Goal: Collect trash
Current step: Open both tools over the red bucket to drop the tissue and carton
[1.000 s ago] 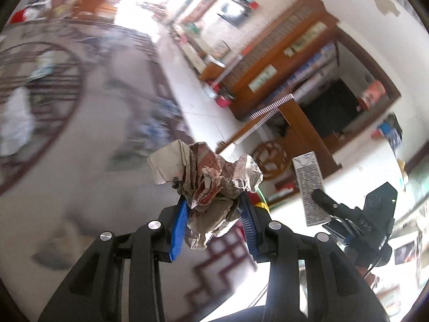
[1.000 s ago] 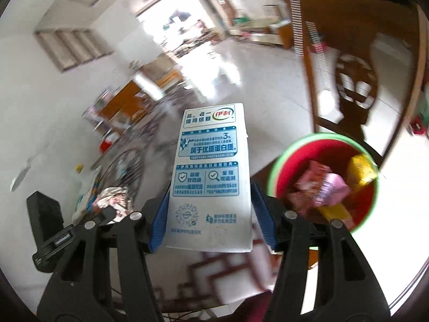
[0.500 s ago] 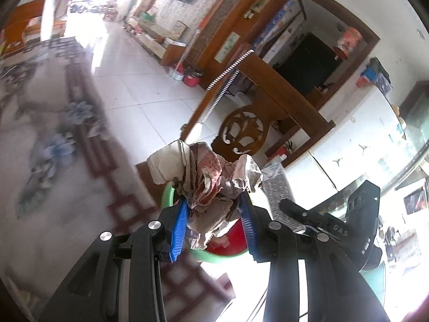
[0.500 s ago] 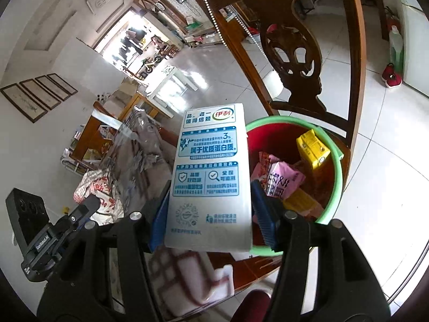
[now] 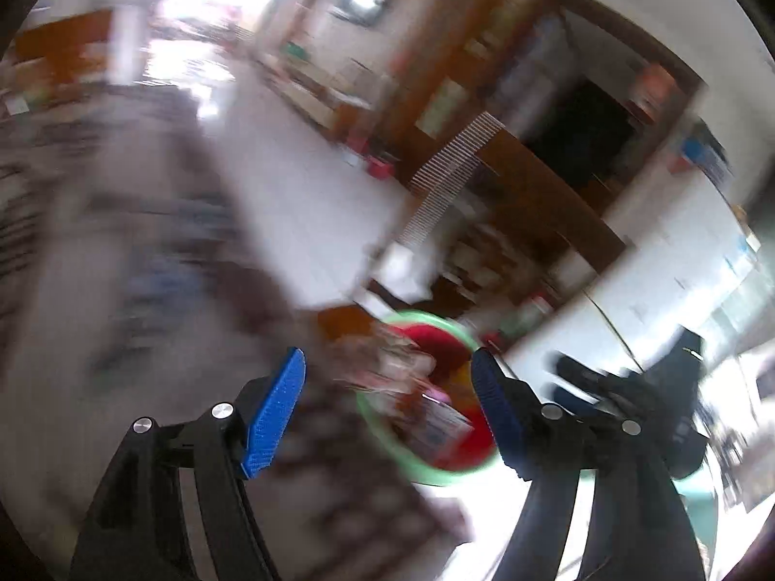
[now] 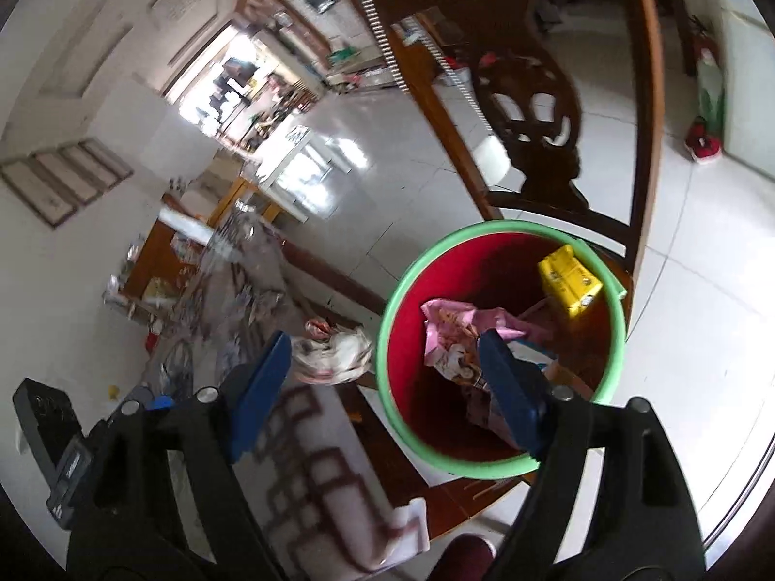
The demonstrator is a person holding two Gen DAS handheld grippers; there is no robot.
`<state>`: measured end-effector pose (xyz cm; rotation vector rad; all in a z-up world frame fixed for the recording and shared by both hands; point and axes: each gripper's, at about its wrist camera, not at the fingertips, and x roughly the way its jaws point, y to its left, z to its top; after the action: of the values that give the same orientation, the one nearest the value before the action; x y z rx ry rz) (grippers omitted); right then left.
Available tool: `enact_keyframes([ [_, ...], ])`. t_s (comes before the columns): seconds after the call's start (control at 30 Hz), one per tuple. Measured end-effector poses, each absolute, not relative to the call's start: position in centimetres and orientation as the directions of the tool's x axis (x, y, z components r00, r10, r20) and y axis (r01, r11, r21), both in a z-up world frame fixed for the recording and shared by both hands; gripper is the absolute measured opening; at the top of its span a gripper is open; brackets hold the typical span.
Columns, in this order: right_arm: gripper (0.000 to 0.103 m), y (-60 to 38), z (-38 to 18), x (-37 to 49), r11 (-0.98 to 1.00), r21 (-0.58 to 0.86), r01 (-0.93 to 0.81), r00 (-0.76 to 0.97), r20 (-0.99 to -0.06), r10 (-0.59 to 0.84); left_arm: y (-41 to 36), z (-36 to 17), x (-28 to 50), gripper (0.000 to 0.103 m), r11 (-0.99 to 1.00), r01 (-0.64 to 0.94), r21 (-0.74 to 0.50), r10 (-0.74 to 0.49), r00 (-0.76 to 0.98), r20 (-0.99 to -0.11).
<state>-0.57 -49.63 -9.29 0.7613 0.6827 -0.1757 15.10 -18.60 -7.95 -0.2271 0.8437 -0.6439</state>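
Note:
My left gripper (image 5: pixel 387 356) is opening, its blue pads wide apart. A blurred crumpled wrapper (image 5: pixel 387 368) is loose between and beyond them, touching neither pad, over the near rim of the red bin with a green rim (image 5: pixel 436 322). My right gripper (image 6: pixel 385 336) is also opening, over the bin (image 6: pixel 484 230), with nothing between its pads. In the bin lie a yellow carton (image 6: pixel 569 285) and a pink wrapper (image 6: pixel 455 339). The crumpled wrapper (image 6: pixel 334 348) shows just left of the bin's rim. The milk carton is not clearly in sight; my right finger hides part of the bin's inside.
The bin stands on a wooden chair seat with a carved chair back (image 6: pixel 533 97) behind it. A table with a patterned cloth (image 6: pixel 315 484) lies to the left, its edge against the chair. White tiled floor (image 6: pixel 702 339) spreads right of the chair.
Both grippers opened. The crumpled wrapper left the left jaws and the milk carton left the right jaws. The left view swung and blurred; the right gripper closed in over the bin.

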Motion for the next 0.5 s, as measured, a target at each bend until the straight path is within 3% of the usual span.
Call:
enact_keyframes([
  [0.1,0.079,-47.8,-8.8,0.2,0.755,0.556,0.347,0.767,-0.632,0.112,-10.4,-8.7,15.8,0.077,0.905,0.221,-0.363,-0.417,0.626,-0.659],
  [0.2,0.079,-46.3,-8.5,1.1,0.759,0.568,0.319,0.768,-0.624,0.144,-2.3,-9.8,17.2,0.077,0.944,0.003,-0.33,-0.251,0.658,-0.71],
  [0.33,0.079,-43.8,-7.8,2.5,0.77,0.577,0.271,0.77,-0.61,0.186,4.0,-11.2,19.2,0.077,0.928,-0.147,-0.343,-0.183,0.621,-0.762],
  [0.5,0.079,-40.0,-4.9,4.4,0.815,0.546,0.194,0.773,-0.596,0.216,4.8,-13.5,22.7,0.075,0.95,-0.114,-0.291,-0.193,0.519,-0.832],
])
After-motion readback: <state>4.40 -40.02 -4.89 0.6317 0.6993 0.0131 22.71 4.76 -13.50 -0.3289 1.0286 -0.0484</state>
